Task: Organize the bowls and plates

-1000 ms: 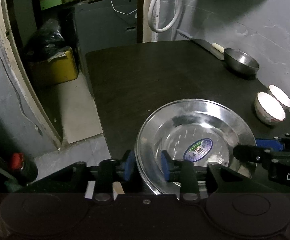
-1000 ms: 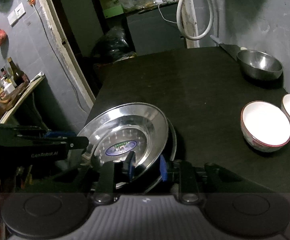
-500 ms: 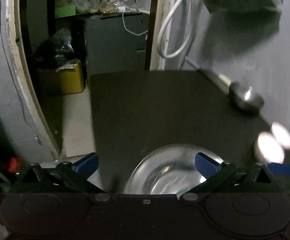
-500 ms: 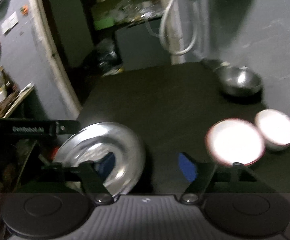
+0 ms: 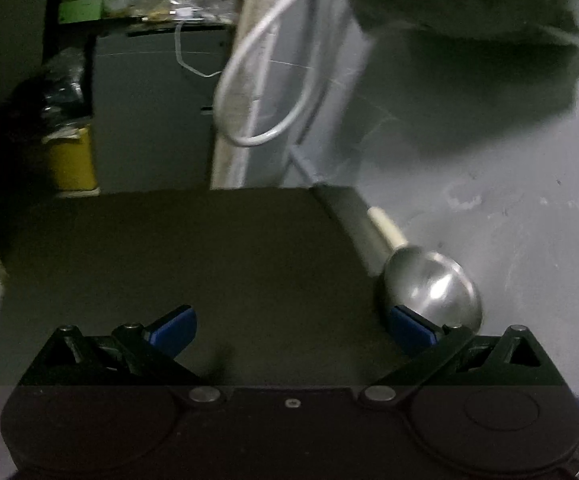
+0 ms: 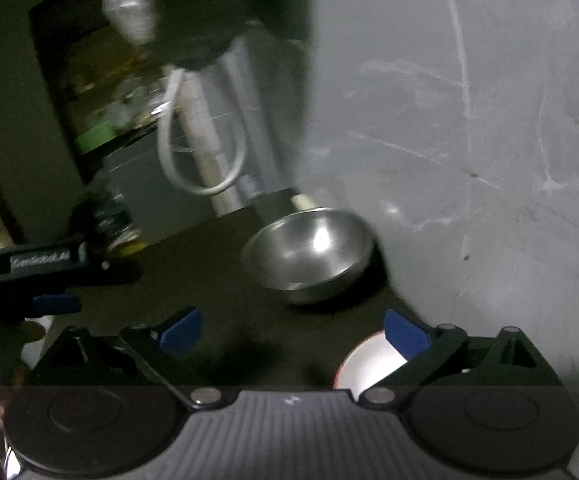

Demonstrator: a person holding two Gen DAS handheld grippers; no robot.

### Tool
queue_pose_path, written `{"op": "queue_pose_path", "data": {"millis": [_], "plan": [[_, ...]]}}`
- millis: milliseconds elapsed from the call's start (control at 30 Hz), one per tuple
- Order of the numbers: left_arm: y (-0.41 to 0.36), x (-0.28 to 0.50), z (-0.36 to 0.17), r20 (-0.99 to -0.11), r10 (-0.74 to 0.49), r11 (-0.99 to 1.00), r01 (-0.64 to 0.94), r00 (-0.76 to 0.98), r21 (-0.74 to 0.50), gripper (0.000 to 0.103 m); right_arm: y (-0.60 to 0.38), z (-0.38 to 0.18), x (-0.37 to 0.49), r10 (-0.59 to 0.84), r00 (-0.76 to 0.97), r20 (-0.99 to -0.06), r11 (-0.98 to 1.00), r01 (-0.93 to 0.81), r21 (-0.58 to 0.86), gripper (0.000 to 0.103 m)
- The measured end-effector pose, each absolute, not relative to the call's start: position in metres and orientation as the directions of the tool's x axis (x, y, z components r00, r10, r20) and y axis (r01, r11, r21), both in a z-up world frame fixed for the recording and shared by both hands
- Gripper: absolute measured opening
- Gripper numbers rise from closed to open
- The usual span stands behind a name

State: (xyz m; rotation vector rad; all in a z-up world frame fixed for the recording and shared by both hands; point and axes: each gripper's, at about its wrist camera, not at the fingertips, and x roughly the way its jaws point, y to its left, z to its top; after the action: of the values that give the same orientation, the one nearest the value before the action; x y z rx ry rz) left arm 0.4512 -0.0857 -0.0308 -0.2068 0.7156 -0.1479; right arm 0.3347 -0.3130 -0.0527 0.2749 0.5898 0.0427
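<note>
Steel is what catches our eye first: the steel bowl point(image 6: 309, 254) sits upright on the dark table point(image 5: 209, 264), close to the grey wall point(image 6: 469, 140) at the far right corner, with a pale-handled utensil point(image 5: 387, 230) lying just behind it. Our left gripper point(image 5: 289, 326) has its blue pads spread wide with nothing between them, only bare tabletop. Our right gripper point(image 6: 291, 328) is opening at this moment, and it too is empty; the rim of a white bowl point(image 6: 369, 360) shows just under its right-hand finger point(image 6: 403, 334). From the right wrist view the left gripper juts in at the left edge, held over the table. No plates appear in either view, so we cannot say where they lie.

We judge the bowls to be next. The risks, as we see them: both views are smeared with motion and the room is dim, so a hurried reach could misjudge the steel bowl's rim and knock it against the wall or the utensil. The smooth curved metal may slip from the pads if pinched shallowly. The white bowl sits so near our right finger that a careless sweep could clip it and send it skidding.
</note>
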Motion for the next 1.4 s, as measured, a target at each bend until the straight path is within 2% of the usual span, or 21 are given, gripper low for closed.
{"op": "queue_pose_path", "data": {"millis": [167,367,433,600,633,667,767,833,1100,1400], "plan": [[-0.144,0.51,-0.032,-0.641,-0.204,0.978,0.126,0.74,-0.166,0.102,-0.323,-0.07,0.377,0.07,0.822,-0.565,0.944,0.128,0.303,0.088],[-0.169,0.53,-0.05,-0.669,-0.213,0.977,0.146,0.712,-0.156,0.102,-0.327,-0.083,0.403,0.033,0.81,-0.586,0.943,0.169,0.287,0.075],[-0.169,0.534,-0.059,-0.69,-0.215,0.976,0.137,0.691,-0.167,0.099,-0.327,-0.088,0.404,0.034,0.803,-0.595,0.942,0.174,0.288,0.065],[-0.164,0.541,-0.08,-0.729,-0.269,0.962,0.139,0.63,-0.235,0.076,-0.327,-0.097,0.413,0.05,0.794,-0.606,0.942,0.164,0.293,0.056],[-0.163,0.541,-0.083,-0.734,-0.279,0.959,0.144,0.619,-0.244,0.066,-0.326,-0.098,0.415,0.053,0.792,-0.608,0.942,0.161,0.293,0.052],[-0.162,0.541,-0.085,-0.736,-0.294,0.955,0.155,0.61,-0.253,0.053,-0.326,-0.097,0.417,0.056,0.791,-0.609,0.943,0.158,0.292,0.05],[-0.164,0.541,-0.089,-0.733,-0.337,0.941,0.194,0.59,-0.277,0.029,-0.327,-0.092,0.414,0.063,0.789,-0.611,0.946,0.148,0.289,0.044],[-0.164,0.538,-0.088,-0.728,-0.361,0.932,0.222,0.583,-0.285,0.018,-0.328,-0.092,0.415,0.074,0.79,-0.608,0.942,0.144,0.302,0.038],[-0.149,0.504,-0.075,-0.678,-0.367,0.93,0.262,0.637,-0.258,0.019,-0.321,-0.079,0.391,0.111,0.825,-0.553,0.949,0.078,0.306,0.035],[-0.112,0.416,-0.036,-0.597,-0.394,0.919,0.287,0.699,-0.27,0.019,-0.31,-0.041,0.31,0.201,0.856,-0.476,0.953,-0.06,0.296,0.034]]}}
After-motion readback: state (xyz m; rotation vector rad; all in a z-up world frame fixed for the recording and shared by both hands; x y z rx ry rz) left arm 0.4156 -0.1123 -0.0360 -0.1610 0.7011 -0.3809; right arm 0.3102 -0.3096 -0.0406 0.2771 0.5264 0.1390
